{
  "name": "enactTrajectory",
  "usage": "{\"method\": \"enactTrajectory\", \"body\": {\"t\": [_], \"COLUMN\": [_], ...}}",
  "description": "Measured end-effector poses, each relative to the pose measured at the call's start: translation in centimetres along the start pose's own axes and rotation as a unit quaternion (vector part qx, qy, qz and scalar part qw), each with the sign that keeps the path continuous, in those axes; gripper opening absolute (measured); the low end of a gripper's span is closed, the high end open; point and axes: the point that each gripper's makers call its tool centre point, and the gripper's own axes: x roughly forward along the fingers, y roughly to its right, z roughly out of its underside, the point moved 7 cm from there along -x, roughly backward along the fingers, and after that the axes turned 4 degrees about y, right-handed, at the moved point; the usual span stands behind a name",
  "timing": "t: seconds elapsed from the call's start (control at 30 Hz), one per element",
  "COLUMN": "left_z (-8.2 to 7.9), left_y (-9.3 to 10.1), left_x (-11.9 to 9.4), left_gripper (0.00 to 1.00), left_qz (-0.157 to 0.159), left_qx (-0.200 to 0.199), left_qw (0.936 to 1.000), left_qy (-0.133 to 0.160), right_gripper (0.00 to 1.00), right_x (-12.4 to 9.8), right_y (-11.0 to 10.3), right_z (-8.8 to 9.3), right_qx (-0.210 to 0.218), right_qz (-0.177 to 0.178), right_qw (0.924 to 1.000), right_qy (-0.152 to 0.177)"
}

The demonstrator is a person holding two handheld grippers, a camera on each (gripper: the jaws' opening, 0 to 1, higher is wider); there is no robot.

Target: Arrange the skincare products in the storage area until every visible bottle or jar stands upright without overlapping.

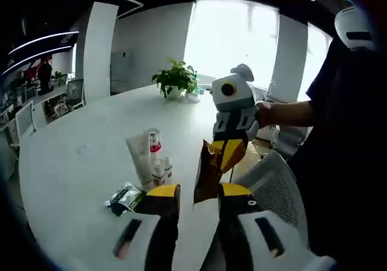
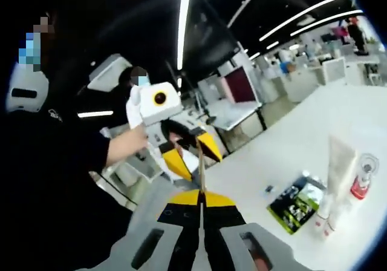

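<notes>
At centre-left of the left gripper view, a white tube [image 1: 139, 158] stands on the table [image 1: 72, 162] with a red-capped bottle [image 1: 155, 139] just behind it and two small bottles [image 1: 161, 171] at its foot, all upright and close together; whether any touch is hard to tell. A dark sachet [image 1: 124, 198] lies flat just left of them. The same cluster sits at the right edge of the right gripper view, sachet [image 2: 296, 203] to the left of the tube [image 2: 338, 162]. The right gripper [image 1: 228, 152], seen from the left view at centre, pinches the top of a brown sachet [image 1: 208, 173] that hangs in the air off the table's edge; in its own view its jaws are closed on that thin edge [image 2: 200, 162]. The left gripper [image 2: 195, 151] stands wide open, holding nothing, just beside the brown sachet. So the bottles look settled, while the brown sachet is yet to be set down, and the dark sachet probably needs tidying.
</notes>
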Motion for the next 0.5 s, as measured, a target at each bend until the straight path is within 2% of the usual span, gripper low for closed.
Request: {"method": "enactTrajectory", "body": {"t": [0.13, 0.2, 0.3, 0.4, 0.5], "left_z": [0.2, 0.4, 0.8, 1.1, 1.4], "left_y": [-0.1, -0.3, -0.5, -0.6, -0.9], "left_x": [0.2, 0.3, 0.3, 0.3, 0.3], "left_gripper": [0.12, 0.1, 0.06, 0.05, 0.04], "left_qz": [0.004, 0.002, 0.005, 0.006, 0.005], "left_qx": [-0.002, -0.005, -0.026, -0.063, -0.078], "left_qw": [1.0, 1.0, 0.9997, 0.998, 0.9968], "left_qy": [-0.003, -0.006, 0.002, 0.007, 0.015], "right_gripper": [0.0, 0.0, 0.0, 0.0, 0.0], "right_x": [0.1, 0.2, 0.2, 0.3, 0.5], "right_y": [0.2, 0.3, 0.7, 1.0, 1.2], "right_z": [0.1, 0.3, 0.4, 0.3, 0.3], "right_qx": [0.001, 0.001, 0.003, 0.002, -0.001], "right_qz": [0.002, 0.004, 0.013, 0.021, 0.028], "right_qw": [1.0, 1.0, 0.9999, 0.9998, 0.9996], "right_qy": [-0.002, -0.004, -0.006, -0.006, -0.004]}}
